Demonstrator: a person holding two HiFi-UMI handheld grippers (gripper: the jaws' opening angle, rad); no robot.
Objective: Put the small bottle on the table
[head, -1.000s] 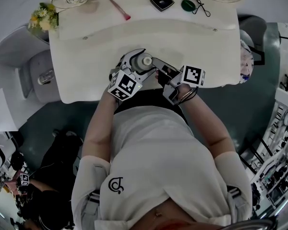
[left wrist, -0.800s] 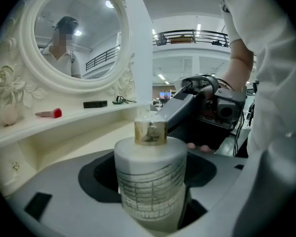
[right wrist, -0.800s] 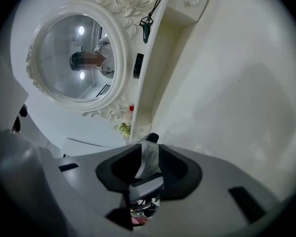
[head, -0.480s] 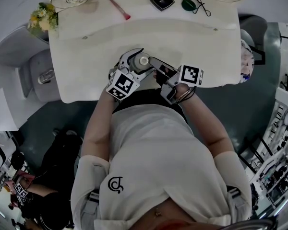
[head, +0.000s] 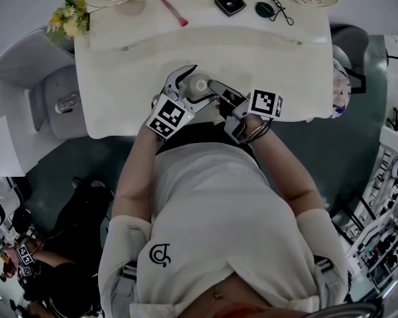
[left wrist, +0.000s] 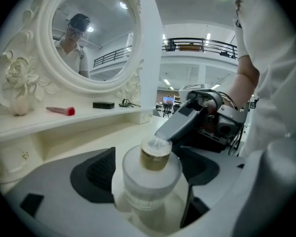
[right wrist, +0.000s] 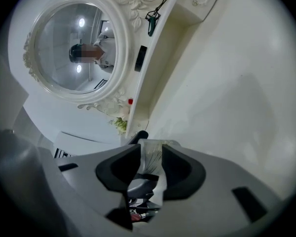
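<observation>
The small frosted bottle (head: pixel 198 85) with a gold neck stands upright on the white dressing table (head: pixel 272 58), near its front edge. My left gripper (head: pixel 194 86) surrounds it. In the left gripper view the bottle (left wrist: pixel 150 181) sits between the two dark pads (left wrist: pixel 101 169) with a gap on each side, and the jaws are opening. My right gripper (head: pixel 214 87) reaches in from the right at the bottle's top. In the right gripper view its pads (right wrist: pixel 122 168) close on the clear cap (right wrist: pixel 150 154), and these jaws are opening slightly too.
Along the back shelf lie a pink brush (head: pixel 174 12), a black compact (head: pixel 231 2), a green item (head: pixel 263 8) and an eyelash curler (head: pixel 282 10). Flowers (head: pixel 69 22) stand at the back left. An oval mirror (left wrist: pixel 89 33) rises behind. The table's front edge lies just below the grippers.
The left jaws have spread wider around the bottle. Both grippers and the bottle stay at nearly the same place on the table.
</observation>
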